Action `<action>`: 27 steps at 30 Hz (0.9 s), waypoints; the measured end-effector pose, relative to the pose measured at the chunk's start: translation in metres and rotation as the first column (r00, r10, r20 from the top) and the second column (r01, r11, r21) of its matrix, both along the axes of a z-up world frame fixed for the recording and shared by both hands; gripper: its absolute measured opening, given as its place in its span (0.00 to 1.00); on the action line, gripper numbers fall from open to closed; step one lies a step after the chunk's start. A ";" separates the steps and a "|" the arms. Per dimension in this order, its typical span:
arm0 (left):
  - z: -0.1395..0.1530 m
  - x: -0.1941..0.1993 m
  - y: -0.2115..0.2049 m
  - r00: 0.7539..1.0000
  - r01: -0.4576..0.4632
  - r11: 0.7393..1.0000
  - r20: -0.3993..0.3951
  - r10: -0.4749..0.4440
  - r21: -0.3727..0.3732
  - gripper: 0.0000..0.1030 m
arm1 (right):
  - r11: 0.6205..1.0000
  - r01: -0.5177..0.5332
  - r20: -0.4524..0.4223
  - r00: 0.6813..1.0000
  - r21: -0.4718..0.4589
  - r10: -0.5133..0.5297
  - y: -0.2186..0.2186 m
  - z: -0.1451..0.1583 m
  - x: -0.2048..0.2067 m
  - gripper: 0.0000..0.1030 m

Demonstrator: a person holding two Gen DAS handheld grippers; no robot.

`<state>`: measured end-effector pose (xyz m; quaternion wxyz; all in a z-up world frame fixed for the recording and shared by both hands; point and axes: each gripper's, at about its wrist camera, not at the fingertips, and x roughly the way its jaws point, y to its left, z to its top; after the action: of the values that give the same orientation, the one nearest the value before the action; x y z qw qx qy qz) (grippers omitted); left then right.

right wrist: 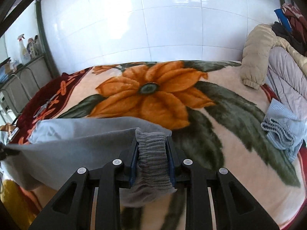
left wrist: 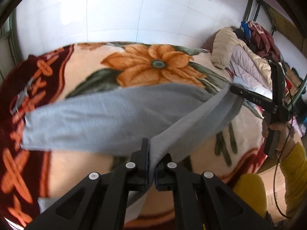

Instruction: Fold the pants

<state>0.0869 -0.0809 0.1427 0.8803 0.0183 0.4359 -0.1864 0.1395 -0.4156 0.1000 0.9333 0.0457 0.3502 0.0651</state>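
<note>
both tongs are clenched on the pants: the left tongs pinch a thin edge of the grey cloth, and the right tongs grip the bunched, ribbed waistband. the cloth between the 2 grips is raised off the bed and pulled fairly taut, while the rest trails toward the bed's left edge and seems to rest on the blanket there. in the left view the right tongs show at the far end of the raised edge, so the 2 grips are well apart. i judge the task early: the pants look gripped and spread, or perhaps mid-way through a 1st fold, but no finished fold or neat stack is visible. blur hides how many layers there are. left to do, as i read it: lay them flat, fold them over and smooth them. a blue cloth and jackets sit at the right edge.
</note>
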 end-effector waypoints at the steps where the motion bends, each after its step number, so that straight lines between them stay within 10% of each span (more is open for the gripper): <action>1: 0.003 0.008 -0.001 1.000 0.004 1.000 0.007 -0.005 0.013 0.04 | 1.000 0.006 -0.007 1.000 0.002 -0.006 0.000 -0.003 0.006 0.25; 8: 0.007 0.090 -0.011 0.999 0.022 0.995 0.045 -0.026 0.098 0.04 | 0.997 0.078 -0.083 0.994 0.022 -0.076 -0.006 -0.028 0.053 0.25; 16: -0.060 0.171 -0.018 0.997 0.003 0.993 -0.079 0.007 0.120 0.06 | 0.994 0.110 -0.147 0.983 -0.024 -0.112 -0.007 -0.061 0.094 0.25; 27: -0.121 0.202 -0.013 0.994 -0.018 0.980 -0.106 0.040 0.201 0.36 | 0.982 0.098 -0.170 0.978 -0.160 -0.125 0.009 -0.105 0.114 0.29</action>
<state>0.2887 -0.0939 0.0218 0.8516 0.0897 0.5001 -0.1295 0.2531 -0.4065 -0.0053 0.9010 0.0003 0.4334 -0.0184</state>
